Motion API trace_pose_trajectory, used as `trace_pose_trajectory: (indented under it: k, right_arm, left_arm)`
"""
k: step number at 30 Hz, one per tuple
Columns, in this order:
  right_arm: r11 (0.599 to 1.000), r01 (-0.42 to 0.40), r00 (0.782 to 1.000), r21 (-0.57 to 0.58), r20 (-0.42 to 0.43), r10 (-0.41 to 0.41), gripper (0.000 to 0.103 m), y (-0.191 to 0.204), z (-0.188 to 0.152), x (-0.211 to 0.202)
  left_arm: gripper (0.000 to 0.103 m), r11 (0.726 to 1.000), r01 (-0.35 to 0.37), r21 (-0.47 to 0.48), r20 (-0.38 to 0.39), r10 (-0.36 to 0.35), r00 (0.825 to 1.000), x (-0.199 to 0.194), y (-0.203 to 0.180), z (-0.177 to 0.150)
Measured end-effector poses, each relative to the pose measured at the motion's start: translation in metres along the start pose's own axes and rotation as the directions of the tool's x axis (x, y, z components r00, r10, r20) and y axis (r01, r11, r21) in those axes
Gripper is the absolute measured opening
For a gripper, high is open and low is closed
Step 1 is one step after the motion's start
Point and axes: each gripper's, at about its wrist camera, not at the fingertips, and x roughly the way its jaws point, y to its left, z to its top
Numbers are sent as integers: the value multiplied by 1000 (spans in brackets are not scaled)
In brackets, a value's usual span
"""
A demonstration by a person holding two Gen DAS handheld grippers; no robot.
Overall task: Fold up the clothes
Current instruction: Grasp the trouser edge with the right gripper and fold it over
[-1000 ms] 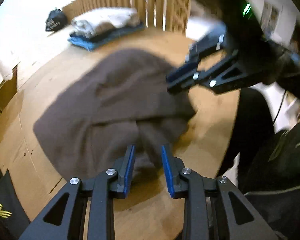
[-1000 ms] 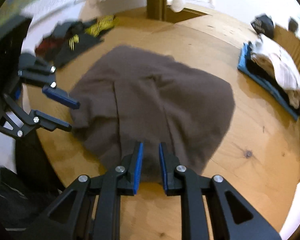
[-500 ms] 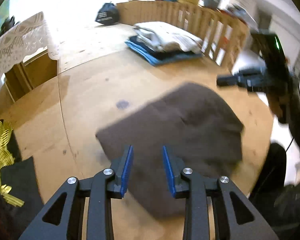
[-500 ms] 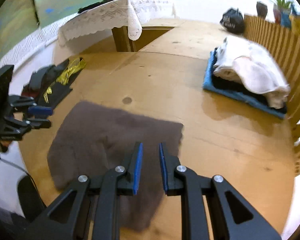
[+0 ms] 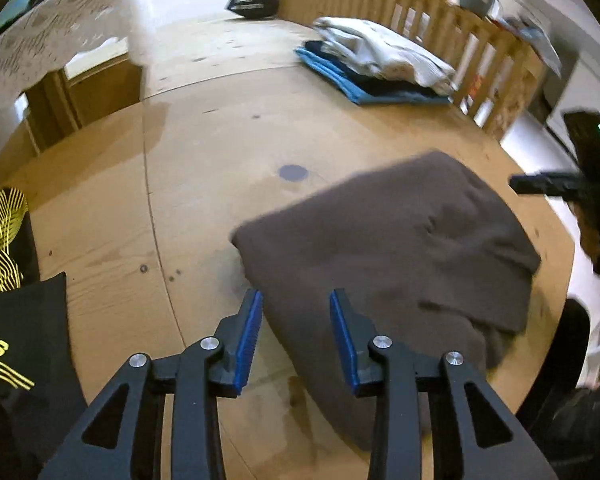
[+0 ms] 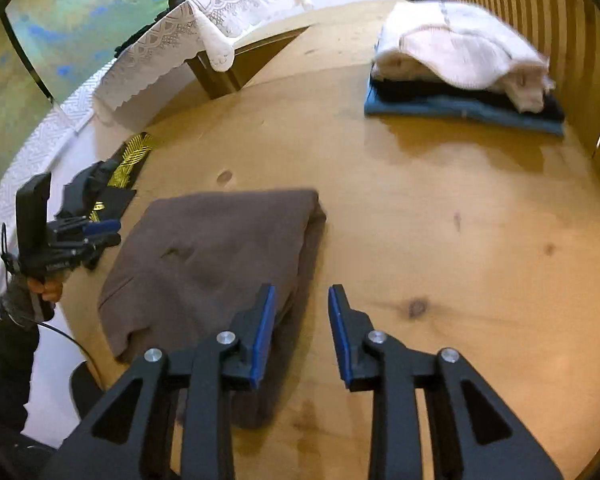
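A brown garment (image 5: pixel 396 256) lies folded into a rough rectangle on the round wooden table (image 5: pixel 204 152); it also shows in the right wrist view (image 6: pixel 216 248). My left gripper (image 5: pixel 296 312) is open and empty, hovering over the garment's near left edge. My right gripper (image 6: pixel 300 308) is open and empty, above the garment's near right edge. The left gripper also shows at the table's left side in the right wrist view (image 6: pixel 100 232). The right gripper's fingers (image 5: pixel 540 184) show at the far right of the left wrist view.
A stack of folded clothes, white on dark on blue (image 6: pixel 460 76), sits at the table's far side by a wooden slat fence (image 5: pixel 472 48). Black and yellow clothes (image 5: pixel 8 280) lie at the table's left edge. A lace-covered table (image 6: pixel 188 32) stands beyond.
The spread brown garment has been folded over into a smaller rectangle. Both grippers have drawn back and lifted away from it, and stand open and empty.
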Motion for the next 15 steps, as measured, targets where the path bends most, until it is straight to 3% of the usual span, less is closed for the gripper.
trace_pose_trajectory:
  k: [5, 6, 7, 8, 10, 13, 15]
  right_arm:
    - [999, -7, 997, -54, -73, 3, 31, 18, -9, 29]
    - [998, -22, 996, -64, -92, 16, 28, 22, -8, 31]
    - [997, -38, 993, -73, -111, 30, 15, 25, -8, 34]
    - [995, -60, 991, -81, -126, 49, 11, 27, -7, 33]
    - [991, -94, 987, -95, -138, 81, 10, 29, -2, 24]
    - [997, -34, 992, -75, -120, 24, 11, 20, 0, 14]
    - [997, -63, 990, -41, -132, 57, 13, 18, -6, 10]
  left_arm:
    - [37, 998, 9, 65, -57, -5, 998, 7, -17, -7]
    - [38, 998, 5, 67, -60, -1, 998, 9, -18, -7]
    - [39, 998, 2, 70, -62, 2, 998, 10, -19, -7]
    - [39, 997, -2, 73, -65, 6, 998, 11, -20, -7]
    - [41, 997, -8, 79, -70, 14, 997, 14, -22, -8]
    - [45, 996, -19, 87, -78, 25, 997, 18, -25, -8]
    - [45, 995, -25, 93, -83, 33, 996, 21, -26, -9]
